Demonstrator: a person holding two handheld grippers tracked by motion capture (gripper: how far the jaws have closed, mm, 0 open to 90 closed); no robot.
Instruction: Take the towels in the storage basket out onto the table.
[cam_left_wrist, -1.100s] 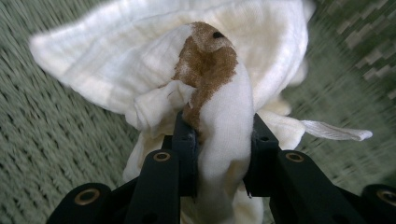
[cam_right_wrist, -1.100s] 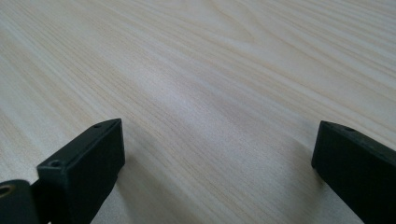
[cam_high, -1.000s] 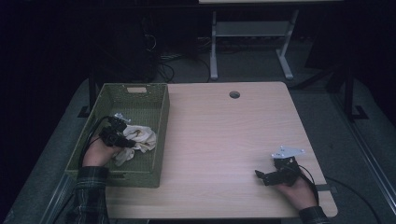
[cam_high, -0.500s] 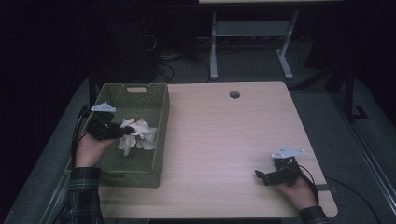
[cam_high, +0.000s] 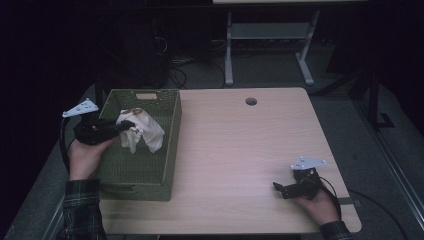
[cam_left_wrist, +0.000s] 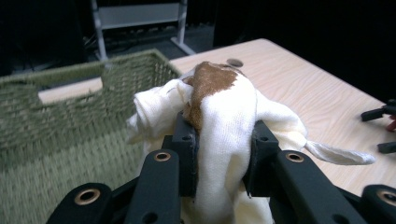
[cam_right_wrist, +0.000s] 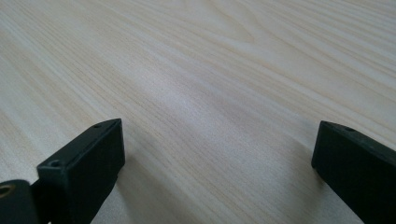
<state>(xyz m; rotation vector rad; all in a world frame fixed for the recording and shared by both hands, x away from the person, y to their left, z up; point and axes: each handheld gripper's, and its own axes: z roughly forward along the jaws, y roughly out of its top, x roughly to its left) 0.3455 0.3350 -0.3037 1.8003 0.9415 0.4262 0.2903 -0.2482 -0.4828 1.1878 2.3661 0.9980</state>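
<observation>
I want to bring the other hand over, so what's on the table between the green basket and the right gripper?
Nothing: in the high view, bare wooden table runs from the green basket to the right gripper.

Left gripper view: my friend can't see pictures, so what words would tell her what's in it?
Two black jaws of the left gripper pinch a cream cloth with a brown patch, held above a green woven basket. Behind it lies a pale wooden table, with a dark room beyond.
</observation>
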